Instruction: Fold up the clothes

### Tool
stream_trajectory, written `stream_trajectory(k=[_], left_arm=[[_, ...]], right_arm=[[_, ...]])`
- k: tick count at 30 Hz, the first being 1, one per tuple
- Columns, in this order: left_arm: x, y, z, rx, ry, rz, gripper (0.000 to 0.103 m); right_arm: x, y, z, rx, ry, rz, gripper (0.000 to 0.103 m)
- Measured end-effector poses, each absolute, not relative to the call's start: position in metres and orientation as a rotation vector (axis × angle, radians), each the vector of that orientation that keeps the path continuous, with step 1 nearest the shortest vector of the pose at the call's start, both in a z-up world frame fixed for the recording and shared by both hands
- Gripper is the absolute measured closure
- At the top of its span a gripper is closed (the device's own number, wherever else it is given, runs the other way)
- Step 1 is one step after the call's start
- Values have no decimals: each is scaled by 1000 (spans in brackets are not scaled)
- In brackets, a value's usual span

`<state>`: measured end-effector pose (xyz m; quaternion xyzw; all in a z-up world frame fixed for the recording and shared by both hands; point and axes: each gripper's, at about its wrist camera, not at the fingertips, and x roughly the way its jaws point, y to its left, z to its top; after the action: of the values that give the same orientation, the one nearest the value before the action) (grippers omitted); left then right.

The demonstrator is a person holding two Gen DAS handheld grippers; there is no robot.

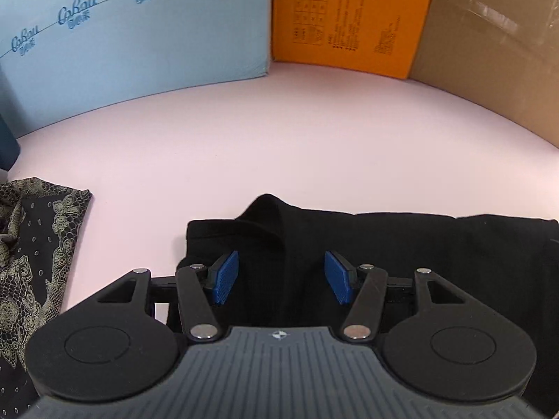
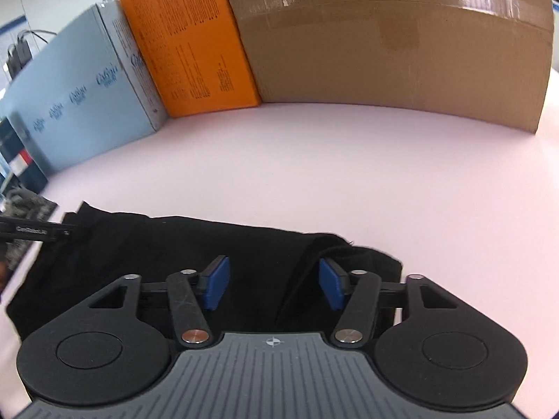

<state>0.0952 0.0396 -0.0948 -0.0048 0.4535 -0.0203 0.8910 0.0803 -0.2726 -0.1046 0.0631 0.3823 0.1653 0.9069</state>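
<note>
Both black tools, left tool (image 1: 281, 277) and right tool (image 2: 275, 282), hung released, blue pads apart, above the folded black knit garment (image 1: 401, 244) lying on the pale pink desk (image 1: 279, 139).

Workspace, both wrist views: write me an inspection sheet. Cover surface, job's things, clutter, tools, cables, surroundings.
Surface: pale pink tabletop, bare between the garments and the boxes.
Job's things: black garment lying partly folded at the near edge; patterned dark garment bunched to its left.
Clutter: nothing seen.
Tools: left tool open over the black garment's left end, pads clear of the cloth; right tool open over its right end, nothing gripped.
Cables: dark cables far beyond the table; none on the table.
Surroundings: light blue box, orange box and taped brown carton stand in a row at the back.
</note>
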Motion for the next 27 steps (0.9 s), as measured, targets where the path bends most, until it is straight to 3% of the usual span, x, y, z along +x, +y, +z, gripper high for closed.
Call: stream_trajectory(k=[9, 13, 15, 27], left_arm=[[88, 40, -93, 15, 953, -18, 43], [68, 46, -77, 53, 933, -42, 38], [49, 53, -66, 75, 889, -71, 27], [-42, 61, -72, 233, 789, -308, 26]], right_arm=[[90, -271, -107, 45, 793, 307, 53], [72, -286, -96, 124, 801, 375, 39], [55, -297, -89, 185, 801, 425, 32], [-49, -326, -92, 421, 813, 412, 30]])
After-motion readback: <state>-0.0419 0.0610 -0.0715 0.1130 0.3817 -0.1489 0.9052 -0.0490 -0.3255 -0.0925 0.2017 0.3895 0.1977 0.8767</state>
